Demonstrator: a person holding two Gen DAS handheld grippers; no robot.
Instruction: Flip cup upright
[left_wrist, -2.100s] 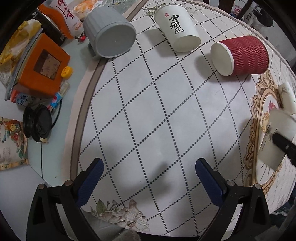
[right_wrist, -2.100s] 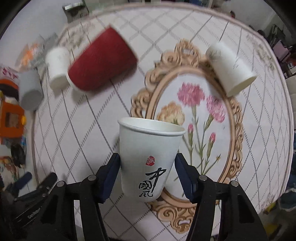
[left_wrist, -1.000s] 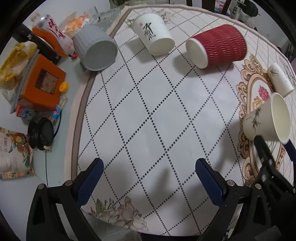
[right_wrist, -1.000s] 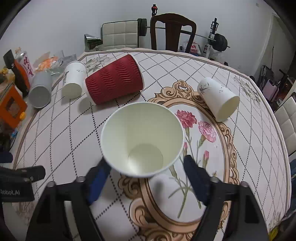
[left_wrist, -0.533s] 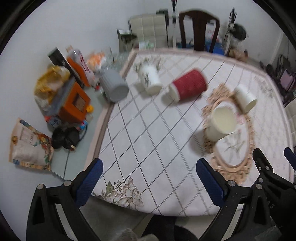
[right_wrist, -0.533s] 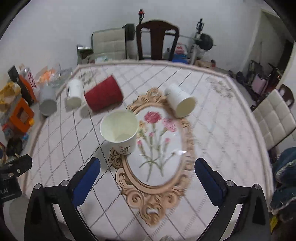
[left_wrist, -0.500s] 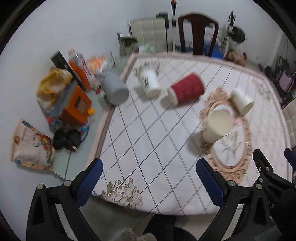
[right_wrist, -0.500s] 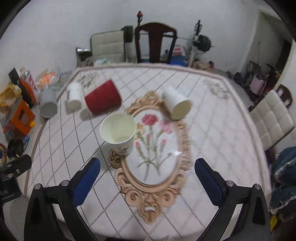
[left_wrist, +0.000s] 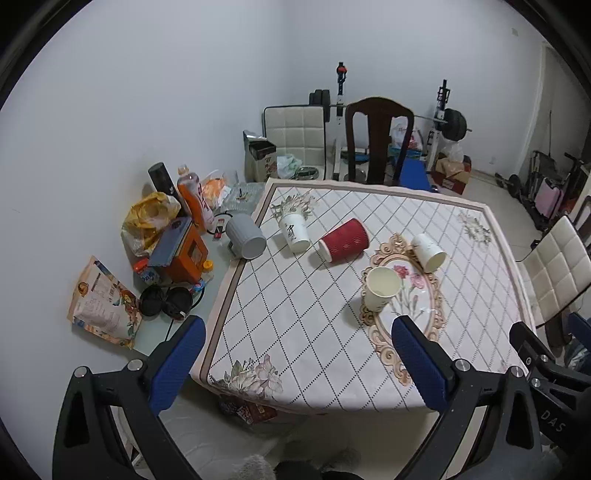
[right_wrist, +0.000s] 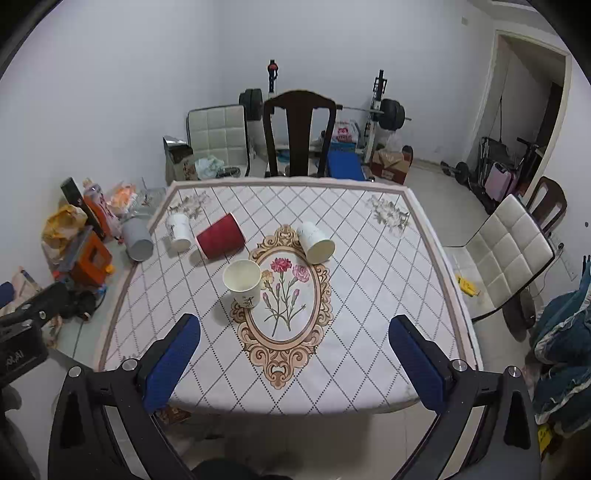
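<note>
A white paper cup (right_wrist: 243, 282) stands upright on the table at the left edge of the floral oval; it also shows in the left wrist view (left_wrist: 381, 288). A red ribbed cup (right_wrist: 220, 241), a white printed cup (right_wrist: 178, 231), a white cup (right_wrist: 315, 242) and a grey cup (right_wrist: 137, 239) lie on their sides. My right gripper (right_wrist: 293, 358) is open and empty, high and well back from the table. My left gripper (left_wrist: 295, 358) is open and empty, also far back over the table's near left corner.
The table (right_wrist: 369, 354) carries a diamond-pattern cloth. Clutter sits at its left: an orange box (left_wrist: 184, 254), bottles, bags, headphones (left_wrist: 166, 301). A dark chair (right_wrist: 299, 133) stands behind, a white padded chair (right_wrist: 506, 254) at the right. Gym gear lines the back wall.
The right gripper set the white cup upright, let it go and opened wide. Both grippers have drawn up and far back from the table.
</note>
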